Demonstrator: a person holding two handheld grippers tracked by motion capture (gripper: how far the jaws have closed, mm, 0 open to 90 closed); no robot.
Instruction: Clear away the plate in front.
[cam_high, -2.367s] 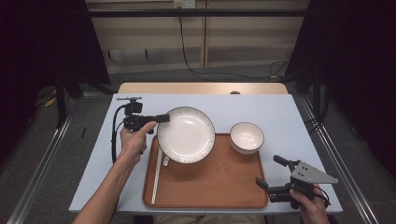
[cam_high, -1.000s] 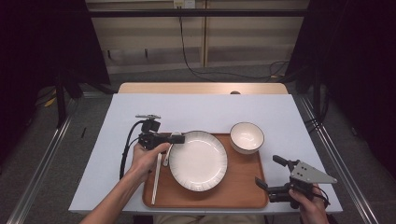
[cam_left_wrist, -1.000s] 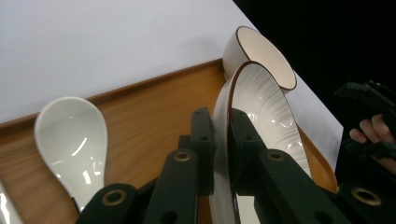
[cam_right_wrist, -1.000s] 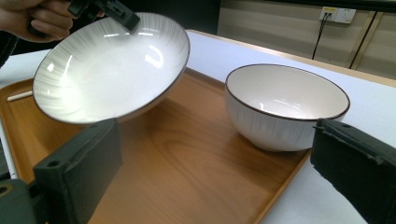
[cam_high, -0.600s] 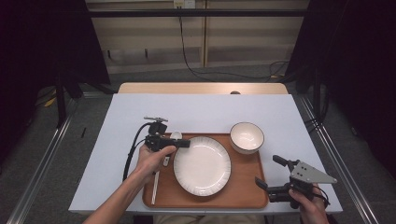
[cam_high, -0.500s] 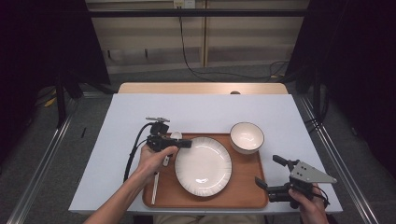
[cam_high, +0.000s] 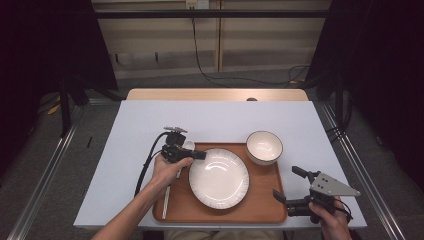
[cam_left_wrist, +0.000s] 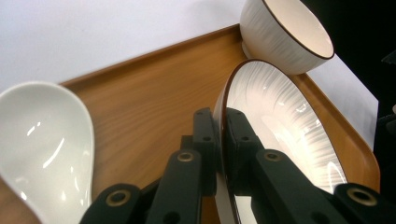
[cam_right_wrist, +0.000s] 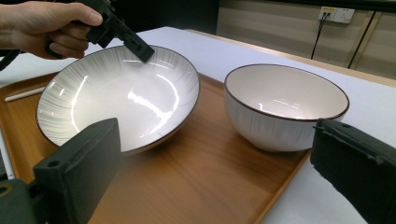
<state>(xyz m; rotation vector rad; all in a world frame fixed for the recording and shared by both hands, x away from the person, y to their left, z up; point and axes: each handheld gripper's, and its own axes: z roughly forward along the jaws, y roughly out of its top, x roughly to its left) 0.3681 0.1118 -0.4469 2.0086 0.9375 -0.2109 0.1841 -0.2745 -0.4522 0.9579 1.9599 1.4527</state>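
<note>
The left gripper (cam_high: 199, 155) clamps the left rim of the round white ribbed plate with a dark edge (cam_high: 219, 178), jaws pinched narrow on it. The plate sits on the brown wooden tray (cam_high: 260, 205), face up, tilted slightly with its gripped edge raised; being round, it has no long axis. The white ribbed bowl with a dark rim (cam_high: 264, 147) stands at the tray's far right corner, just beside the plate. A white ceramic spoon (cam_left_wrist: 39, 140) lies at the tray's left edge near the jaws. The right gripper (cam_high: 289, 186) hovers off the tray's right edge, jaws spread wide and holding nothing. Bare tray remains in front of the plate.
</note>
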